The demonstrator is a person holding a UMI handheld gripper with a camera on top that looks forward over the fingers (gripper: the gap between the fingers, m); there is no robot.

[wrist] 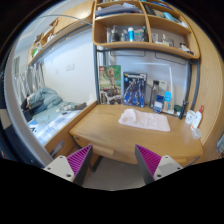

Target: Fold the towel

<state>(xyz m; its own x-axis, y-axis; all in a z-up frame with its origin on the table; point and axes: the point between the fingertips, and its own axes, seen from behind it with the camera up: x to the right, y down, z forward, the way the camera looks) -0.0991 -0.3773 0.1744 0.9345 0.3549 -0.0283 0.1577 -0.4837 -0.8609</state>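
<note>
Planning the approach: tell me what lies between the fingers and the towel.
Only bare wooden desk lies between the open fingers and the towel, as the gripper view shows.

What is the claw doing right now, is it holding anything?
Claw: open, holding nothing; the towel lies on the desk, beyond its fingers.

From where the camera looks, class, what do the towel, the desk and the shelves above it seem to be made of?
The towel looks like soft cloth, pale and matte, lying rumpled. The desk looks like wood or wood laminate, tan with a smooth, slightly shiny top. The shelves match it in the same tan finish. The hand-held gripper is open, short of the desk.
</note>
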